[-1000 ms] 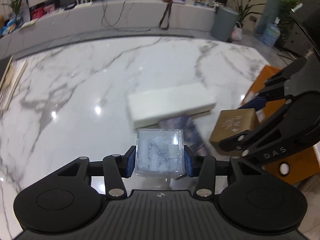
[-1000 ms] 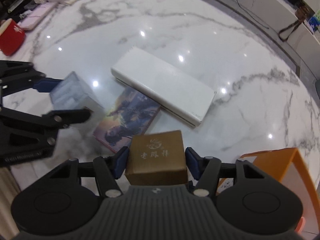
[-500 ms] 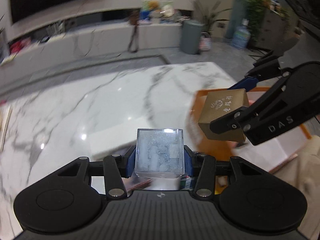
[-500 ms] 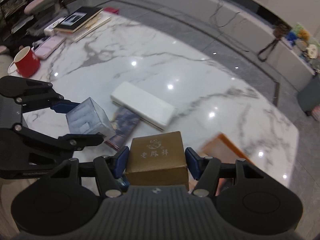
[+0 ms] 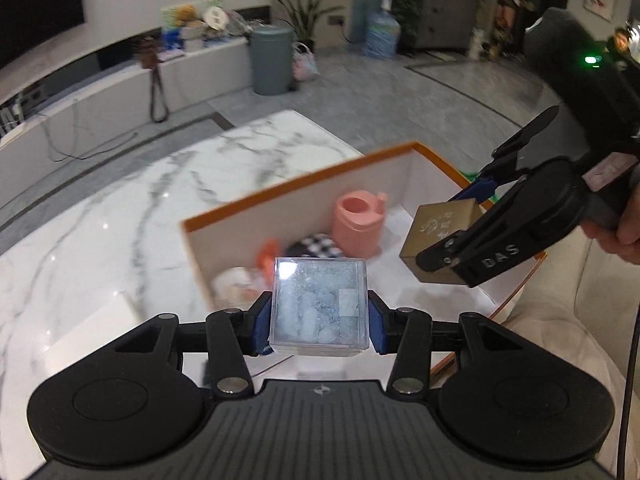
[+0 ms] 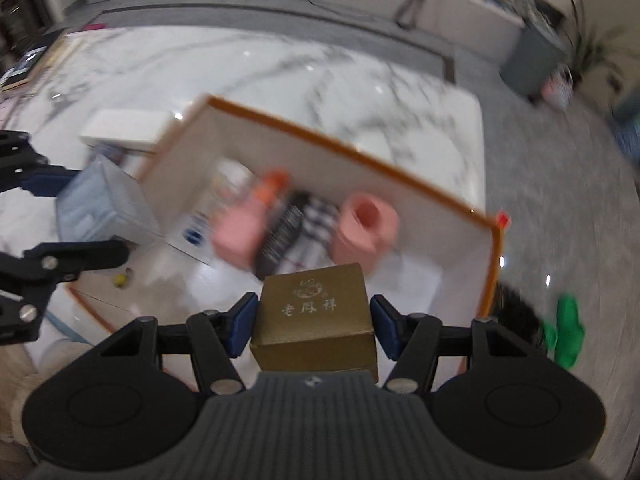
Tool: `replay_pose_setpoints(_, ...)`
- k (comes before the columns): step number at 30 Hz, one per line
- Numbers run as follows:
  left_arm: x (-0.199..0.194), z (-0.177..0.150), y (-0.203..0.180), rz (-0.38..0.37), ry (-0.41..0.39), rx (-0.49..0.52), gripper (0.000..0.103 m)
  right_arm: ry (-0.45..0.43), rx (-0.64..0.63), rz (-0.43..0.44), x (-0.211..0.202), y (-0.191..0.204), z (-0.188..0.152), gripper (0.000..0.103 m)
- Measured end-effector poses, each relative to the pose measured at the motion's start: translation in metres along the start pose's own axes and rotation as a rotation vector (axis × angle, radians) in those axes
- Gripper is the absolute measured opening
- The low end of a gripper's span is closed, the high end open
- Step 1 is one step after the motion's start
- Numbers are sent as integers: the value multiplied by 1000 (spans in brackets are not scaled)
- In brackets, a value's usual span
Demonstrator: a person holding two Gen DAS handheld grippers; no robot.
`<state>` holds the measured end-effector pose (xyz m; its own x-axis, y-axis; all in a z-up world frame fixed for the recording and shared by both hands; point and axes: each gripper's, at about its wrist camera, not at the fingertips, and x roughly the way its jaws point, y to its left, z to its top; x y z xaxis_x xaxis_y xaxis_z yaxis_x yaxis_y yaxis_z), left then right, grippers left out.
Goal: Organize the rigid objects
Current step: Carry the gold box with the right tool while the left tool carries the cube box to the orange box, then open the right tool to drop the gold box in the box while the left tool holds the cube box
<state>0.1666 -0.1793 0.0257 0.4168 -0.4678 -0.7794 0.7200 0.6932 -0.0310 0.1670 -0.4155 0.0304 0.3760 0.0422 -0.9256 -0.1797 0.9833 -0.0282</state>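
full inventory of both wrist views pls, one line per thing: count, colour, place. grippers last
clear cube box: 1, clear with pale blue contents, between the left gripper's pads
gold box: 1, gold-brown with printed characters, between the right gripper's pads
storage box: 1, orange rim, white inside, open, on the marble table
pink cup: 1, pink, inside the storage box
checked item: 1, black and white, inside the storage box beside the pink cup
orange-capped item: 1, blurred, inside the storage box
long white box: 1, white, on the table beside the storage box
marble table: 1, white with grey veins
bin: 1, grey, on the floor beyond the table
left gripper: 1, black, blue pads
right gripper: 1, black, blue pads
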Motion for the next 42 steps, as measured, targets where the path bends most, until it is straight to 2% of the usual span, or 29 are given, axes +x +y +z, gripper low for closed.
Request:
replay_pose_setpoints(4,41,2,-8,-38,54,34,54,30,99,28,36,-23,-6,61)
replay_pose_setpoints(11,88,10,-9,-35,143,48,54,8,214,70,78,-39,4,61)
replay_pose_setpoints(15,100,11,-11,-37,176,66,54,82,239,94,98,-45,1,61)
replay_pose_setpoints(18,101,7,-14,-50,184,87,54,98,265,128,102,-50,-3,62)
replay_pose_setpoints(21,100,5,-19,-50,182,110,54,135,337,156,109,-55,-9,64)
replay_pose_setpoints(24,97,4,-22,-61,170,129,54,104,401,151,110,-58,-11,63)
replay_pose_setpoints(26,97,4,-23,-59,172,139,54,54,423,137,108,-60,-9,62)
replay_pose_setpoints(33,91,5,-25,-70,181,193,54,88,313,182,111,-49,0,65)
replay_pose_setpoints(35,86,4,-26,-77,182,244,54,81,271,181,105,-48,-1,69)
replay_pose_setpoints(39,77,0,-27,-105,198,377,54,107,184,196,94,-45,-9,69)
replay_pose_setpoints(42,76,-5,-25,-127,239,458,54,135,88,186,92,-38,-16,60)
